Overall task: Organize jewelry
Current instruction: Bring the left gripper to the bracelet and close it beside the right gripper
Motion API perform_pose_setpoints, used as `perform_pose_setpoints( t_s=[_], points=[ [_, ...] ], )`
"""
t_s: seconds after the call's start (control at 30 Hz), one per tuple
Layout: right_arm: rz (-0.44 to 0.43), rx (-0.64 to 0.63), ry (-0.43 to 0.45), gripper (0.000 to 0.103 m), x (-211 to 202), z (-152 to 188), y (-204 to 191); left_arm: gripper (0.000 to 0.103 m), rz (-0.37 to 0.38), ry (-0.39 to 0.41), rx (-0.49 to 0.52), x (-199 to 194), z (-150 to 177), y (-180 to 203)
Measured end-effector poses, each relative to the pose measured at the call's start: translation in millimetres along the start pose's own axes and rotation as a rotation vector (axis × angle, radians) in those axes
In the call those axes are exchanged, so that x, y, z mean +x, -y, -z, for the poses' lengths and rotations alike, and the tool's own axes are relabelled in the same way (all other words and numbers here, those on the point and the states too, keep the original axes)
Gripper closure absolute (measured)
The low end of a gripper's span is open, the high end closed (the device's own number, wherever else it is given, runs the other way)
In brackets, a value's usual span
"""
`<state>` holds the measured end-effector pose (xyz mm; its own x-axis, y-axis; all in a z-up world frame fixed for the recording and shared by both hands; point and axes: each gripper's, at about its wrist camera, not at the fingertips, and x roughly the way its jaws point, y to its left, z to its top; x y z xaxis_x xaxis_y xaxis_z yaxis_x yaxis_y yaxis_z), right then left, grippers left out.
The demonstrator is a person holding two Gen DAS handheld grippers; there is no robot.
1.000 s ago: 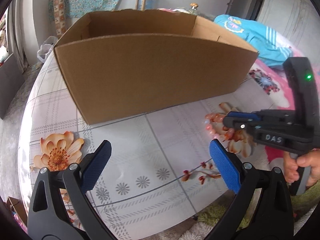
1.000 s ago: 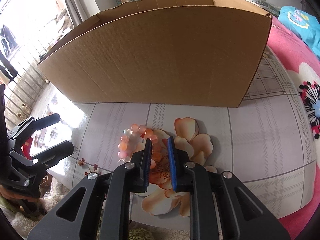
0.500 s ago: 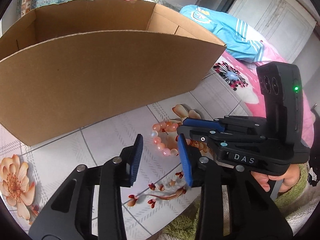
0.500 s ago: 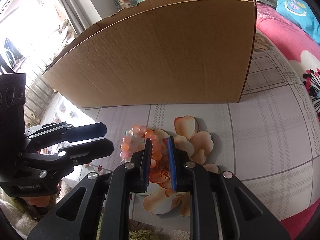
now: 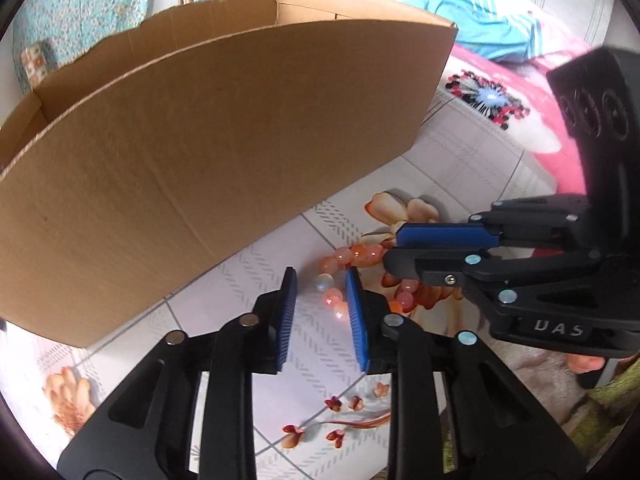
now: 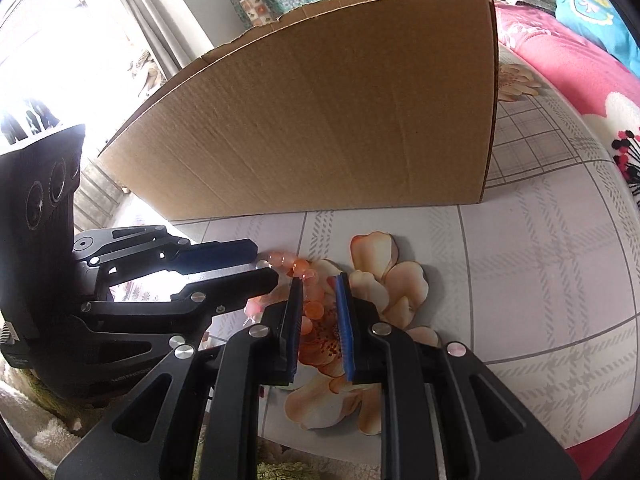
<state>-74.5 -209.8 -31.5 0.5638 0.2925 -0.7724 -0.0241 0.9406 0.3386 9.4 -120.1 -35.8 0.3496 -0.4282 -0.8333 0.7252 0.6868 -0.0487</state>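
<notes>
Bracelet (image 5: 347, 261) (beaded) beside box (image 5: 224, 152) wall

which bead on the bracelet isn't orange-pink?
On the bead bracelet, the pale whitish bead, just ahead of the left gripper, between its fingertips. The other visible beads are orange-pink; part of the loop is hidden by the right gripper.

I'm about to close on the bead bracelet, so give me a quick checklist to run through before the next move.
1. Bead bracelet lying flat on the floral tablecloth: ok.
2. Left gripper has beads between its pads: ok.
3. Right gripper straddles beads: ok.
4. Either gripper squeezing the beads: cannot tell.
5. Grippers clear of each other: not ok, very close.
6. Cardboard box open on top: ok.
</notes>
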Motion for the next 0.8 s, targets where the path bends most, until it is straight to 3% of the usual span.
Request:
perform_pose_setpoints(
  t_s=[0.1,0.23,0.47,0.67,0.8],
  points=[
    [0.002,-0.003,-0.002,0.085,0,0,-1,0.087,-0.051,-0.005,0.046,3,-2,7],
    [0.01,-0.018,-0.001,0.079,-1,1,-4,0.094,-0.057,-0.01,0.038,-1,1,0],
    [0.075,-0.127,-0.008,0.069,3,-1,-29,0.094,-0.078,-0.011,0.01,-11,16,-13],
    [0.08,-0.189,-0.02,0.069,15,-5,-50,0.094,-0.082,-0.005,-0.015,-16,24,-22],
    [0.077,-0.203,-0.03,0.078,19,-9,-58,0.094,-0.086,0.003,-0.014,-18,27,-24]
  ],
)
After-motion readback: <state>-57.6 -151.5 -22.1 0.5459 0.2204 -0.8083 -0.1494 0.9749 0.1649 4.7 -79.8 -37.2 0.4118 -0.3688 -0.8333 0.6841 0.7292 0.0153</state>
